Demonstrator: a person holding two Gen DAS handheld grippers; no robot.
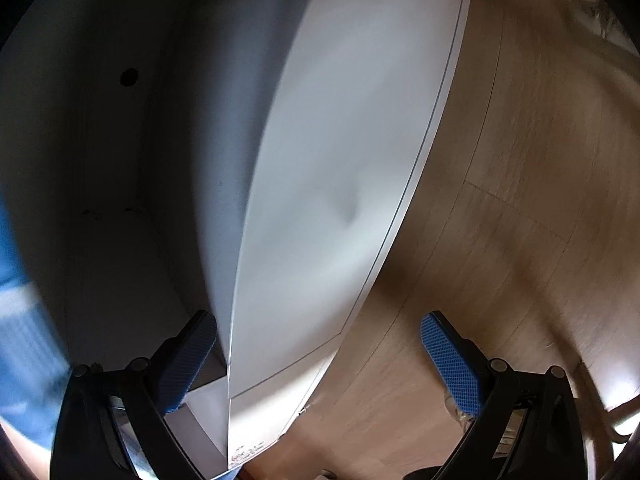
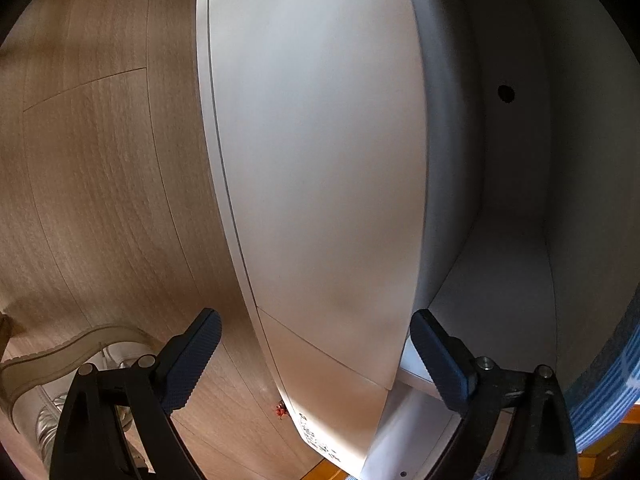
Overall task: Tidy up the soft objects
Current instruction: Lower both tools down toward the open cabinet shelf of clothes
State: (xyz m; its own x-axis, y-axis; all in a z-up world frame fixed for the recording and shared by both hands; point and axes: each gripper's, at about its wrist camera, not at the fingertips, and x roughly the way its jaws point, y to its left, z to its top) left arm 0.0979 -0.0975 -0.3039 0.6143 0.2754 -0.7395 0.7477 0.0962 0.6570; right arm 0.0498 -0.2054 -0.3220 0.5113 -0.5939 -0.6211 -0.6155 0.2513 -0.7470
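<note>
A white cabinet door stands open edge-on in the left wrist view. My left gripper is open, its blue-padded fingers straddling the door's lower edge without touching it. A blurred blue cloth shows at the far left. In the right wrist view a white door again fills the middle. My right gripper is open around the door's bottom edge, holding nothing. A blue striped cloth lies at the lower right beside the cabinet.
The white cabinet interior has a round hole in its back wall; its shelf floor looks bare. Wooden floor spreads beside the door. A pale shoe and a small red scrap are on the floor.
</note>
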